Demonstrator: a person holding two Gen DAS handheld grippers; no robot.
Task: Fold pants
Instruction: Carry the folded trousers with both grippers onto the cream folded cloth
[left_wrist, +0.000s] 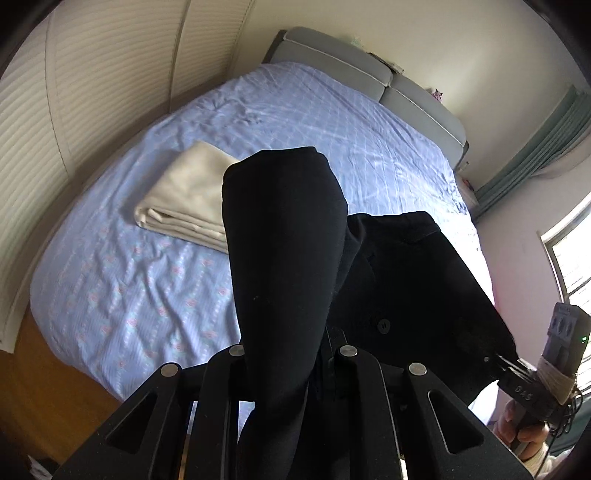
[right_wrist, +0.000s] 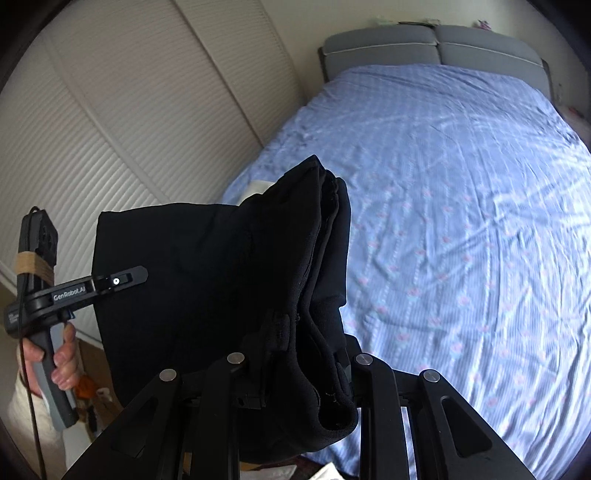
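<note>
The black pants hang in the air above the blue bed, held by both grippers. My left gripper is shut on a bunched part of the pants, which rise up between its fingers. My right gripper is shut on folded layers of the same pants. In the left wrist view the right gripper shows at the right edge, clamped on the cloth. In the right wrist view the left gripper shows at the left, clamped on the pants' edge. The fingertips are hidden by cloth.
The bed with a blue patterned sheet fills the view ahead. A folded cream cloth lies on its left part. A grey headboard stands at the far end. Slatted wardrobe doors run along the left; a window is at right.
</note>
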